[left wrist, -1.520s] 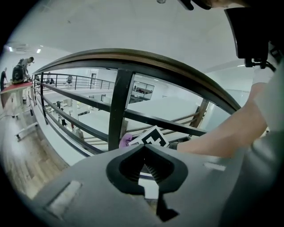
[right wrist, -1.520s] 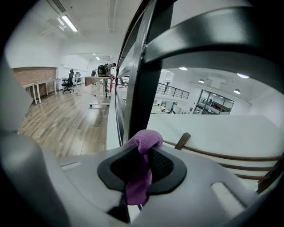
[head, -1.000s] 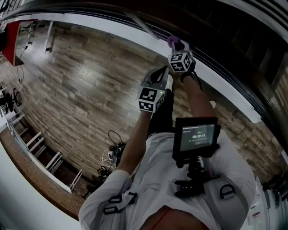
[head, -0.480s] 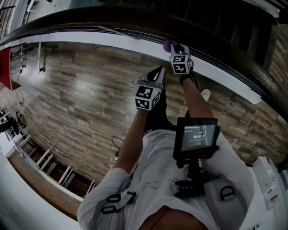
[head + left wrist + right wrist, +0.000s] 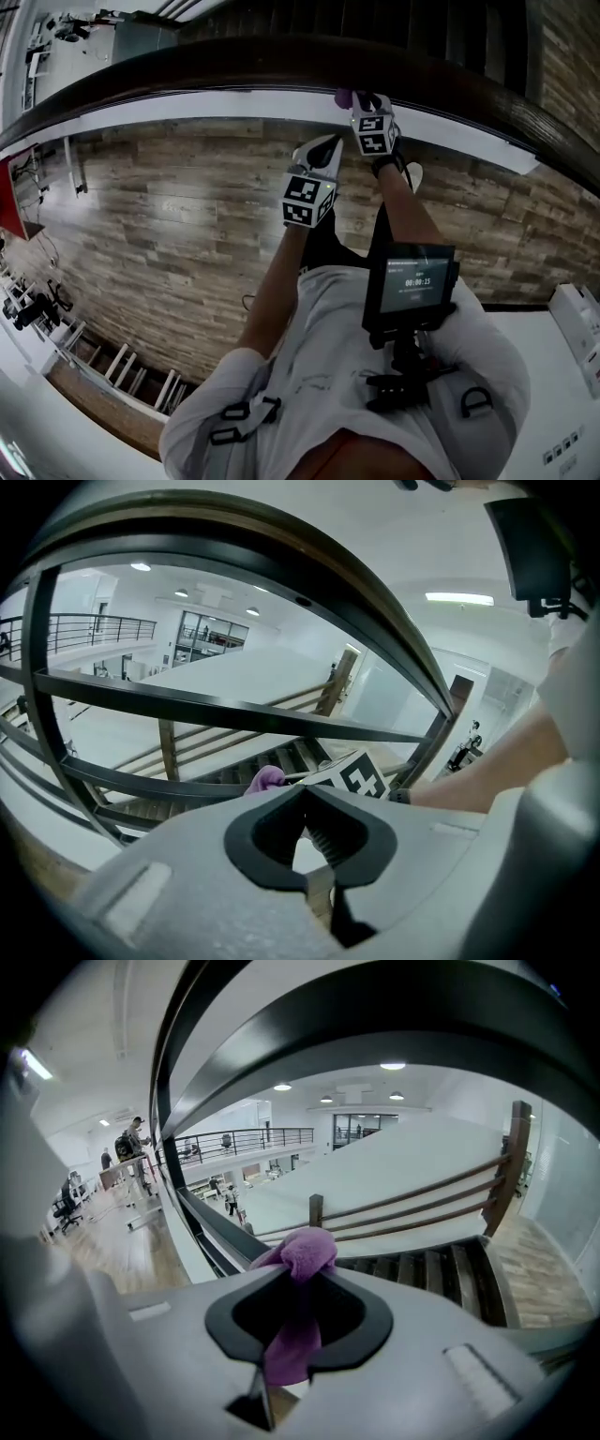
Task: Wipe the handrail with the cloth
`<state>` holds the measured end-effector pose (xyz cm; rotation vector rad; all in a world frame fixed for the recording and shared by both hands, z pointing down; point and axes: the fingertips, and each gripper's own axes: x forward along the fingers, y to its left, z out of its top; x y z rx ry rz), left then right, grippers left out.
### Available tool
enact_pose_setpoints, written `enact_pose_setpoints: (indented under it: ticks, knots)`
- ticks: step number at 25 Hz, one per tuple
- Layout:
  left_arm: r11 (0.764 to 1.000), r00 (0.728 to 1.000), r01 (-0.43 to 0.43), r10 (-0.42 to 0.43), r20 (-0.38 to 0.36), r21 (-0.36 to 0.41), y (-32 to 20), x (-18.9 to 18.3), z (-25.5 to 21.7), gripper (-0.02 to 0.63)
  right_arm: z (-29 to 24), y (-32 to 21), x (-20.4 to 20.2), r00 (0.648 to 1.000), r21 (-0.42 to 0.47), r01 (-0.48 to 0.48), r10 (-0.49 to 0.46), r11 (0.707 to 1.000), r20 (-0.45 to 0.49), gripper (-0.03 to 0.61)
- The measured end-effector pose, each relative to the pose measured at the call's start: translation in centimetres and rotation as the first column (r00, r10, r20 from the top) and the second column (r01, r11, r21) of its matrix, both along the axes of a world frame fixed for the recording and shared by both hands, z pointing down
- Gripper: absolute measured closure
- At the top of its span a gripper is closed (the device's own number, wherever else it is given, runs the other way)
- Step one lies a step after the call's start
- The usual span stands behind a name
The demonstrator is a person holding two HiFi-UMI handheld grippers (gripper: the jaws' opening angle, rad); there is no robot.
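Note:
The dark wooden handrail (image 5: 234, 58) curves across the top of the head view. A purple cloth (image 5: 343, 97) is bunched in my right gripper (image 5: 360, 99), which is shut on it right at the rail's near edge. In the right gripper view the cloth (image 5: 306, 1252) bulges out past the jaw tips, under the broad dark rail (image 5: 394, 1016). My left gripper (image 5: 324, 152) hangs just below and left of the right one, shut with nothing in it. From the left gripper (image 5: 302, 791) I see the cloth (image 5: 265, 779) and the rail (image 5: 281, 550).
Below the rail runs a white ledge (image 5: 187, 105), then a wood-plank floor (image 5: 169, 225) far down. Thin metal bars (image 5: 187, 705) of the balustrade cross the left gripper view. A stair flight (image 5: 441, 1274) descends beyond. A small screen (image 5: 411, 281) is mounted on the person's chest.
The head view has tilted up, bringing more of the handrail into sight. The right gripper with the cloth has drawn closer to the rail; the left gripper has stayed beside it.

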<state>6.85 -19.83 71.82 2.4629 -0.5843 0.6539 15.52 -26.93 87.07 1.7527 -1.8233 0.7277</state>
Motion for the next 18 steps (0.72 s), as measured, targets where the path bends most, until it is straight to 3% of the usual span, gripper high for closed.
enact_pose_setpoints:
  ticks: [5, 10, 15, 18]
  knots:
    - [0.997, 0.997, -0.08, 0.08, 0.007, -0.013, 3.6, 5.6, 0.5, 0.612, -0.1, 4.2, 6.9, 0.997, -0.002, -0.078, 0.078, 0.997, -0.004, 0.522]
    - [0.989, 0.989, -0.15, 0.15, 0.01, -0.01, 5.5, 8.2, 1.2, 0.612, 0.1, 7.0, 10.9, 0.987, -0.009, -0.157, 0.157, 0.987, -0.019, 0.522]
    - [0.972, 0.972, -0.234, 0.234, -0.011, -0.009, 6.7, 11.0, 1.3, 0.612, -0.2, 9.3, 15.1, 0.97, -0.014, -0.24, 0.239, 0.971, -0.051, 0.522]
    - [0.96, 0.96, -0.279, 0.279, -0.019, -0.009, 8.9, 15.0, 1.4, 0.612, -0.3, 12.4, 20.2, 0.956, -0.01, -0.287, 0.285, 0.958, -0.072, 0.522]
